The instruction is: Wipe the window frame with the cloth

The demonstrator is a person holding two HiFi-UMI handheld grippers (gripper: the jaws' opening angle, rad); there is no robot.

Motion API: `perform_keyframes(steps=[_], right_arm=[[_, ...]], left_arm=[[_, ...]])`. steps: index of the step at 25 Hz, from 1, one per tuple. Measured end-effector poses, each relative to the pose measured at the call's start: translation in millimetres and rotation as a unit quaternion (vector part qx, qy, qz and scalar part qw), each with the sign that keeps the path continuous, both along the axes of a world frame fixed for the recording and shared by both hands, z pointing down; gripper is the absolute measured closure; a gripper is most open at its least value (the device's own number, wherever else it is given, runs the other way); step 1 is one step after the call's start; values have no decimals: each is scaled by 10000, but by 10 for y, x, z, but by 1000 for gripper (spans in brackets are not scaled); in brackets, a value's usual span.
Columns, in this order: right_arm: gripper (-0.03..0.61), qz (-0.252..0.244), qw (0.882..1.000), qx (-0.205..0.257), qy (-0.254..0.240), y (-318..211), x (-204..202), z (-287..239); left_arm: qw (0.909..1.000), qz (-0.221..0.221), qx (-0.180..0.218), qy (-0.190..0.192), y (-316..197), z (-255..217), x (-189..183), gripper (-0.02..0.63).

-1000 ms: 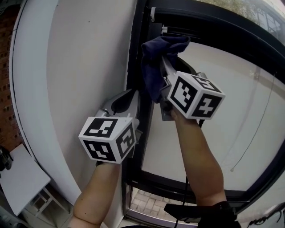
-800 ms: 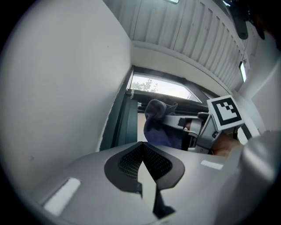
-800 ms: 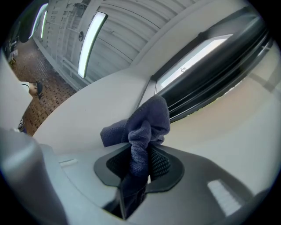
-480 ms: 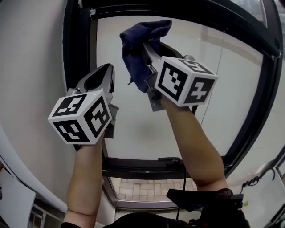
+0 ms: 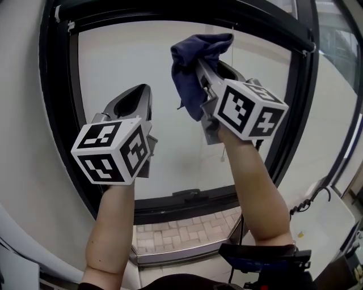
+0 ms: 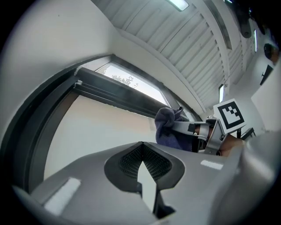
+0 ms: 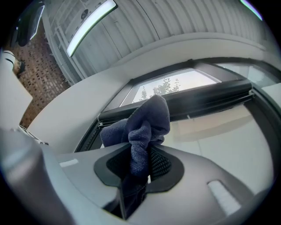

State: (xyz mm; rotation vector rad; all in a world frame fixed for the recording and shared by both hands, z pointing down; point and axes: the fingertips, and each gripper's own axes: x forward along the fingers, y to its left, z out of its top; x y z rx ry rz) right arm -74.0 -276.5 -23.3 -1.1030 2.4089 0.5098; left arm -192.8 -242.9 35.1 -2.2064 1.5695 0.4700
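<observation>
A dark blue cloth (image 5: 191,71) is bunched in my right gripper (image 5: 199,63), whose jaws are shut on it. It is held up in front of the pale pane, just under the top bar of the black window frame (image 5: 187,12). In the right gripper view the cloth (image 7: 145,121) bulges out over the pads, with the frame's top bar (image 7: 210,100) behind it. My left gripper (image 5: 143,90) is raised beside it, to the left and slightly lower, shut with nothing in it. The left gripper view shows its tips (image 6: 142,144) touching, the cloth (image 6: 167,128) and the frame (image 6: 109,90) beyond.
The frame's left upright (image 5: 57,119) meets a white wall (image 5: 20,147). A handle (image 5: 190,194) sits on the bottom rail, with brick paving (image 5: 181,232) seen below it. Another glazed panel and a cable (image 5: 311,198) lie at the right. A ceiling light (image 7: 90,26) is overhead.
Both grippers have shifted right, off the frame's left upright to in front of the pane. The cloth stays clamped in the right gripper; the left stays shut.
</observation>
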Motion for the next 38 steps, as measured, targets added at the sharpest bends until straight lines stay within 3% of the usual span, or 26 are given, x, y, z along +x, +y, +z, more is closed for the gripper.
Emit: perform_keyframes(steps=[5,9,13,21,33,38], right_arm=[[492,527,9984,-181,-85,-4,546,162],[492,618,9973,-332,-212,-74,773,304],[493,665,9969,-413,22,-121,866,585],[493,224,9953,-896,276,-275,1174,1489],[495,-92,9781,-1977,638,-345,1618,3285],[497,-140,9710,-2244,814,-189,1731,3767]], left_arm=[[9992,343,-180,-18,-12,197,283,614],[9989,357,-284,-88,-70,331,377,614],[9989,280,-368,-71,-84,500,419,614],[9982,134,-556,-161,-121,1090,687,614],[9907,-29,-1332,-264,91,2380,1015,614],[9845,76,-1742,-174,255,3012,1155,614]])
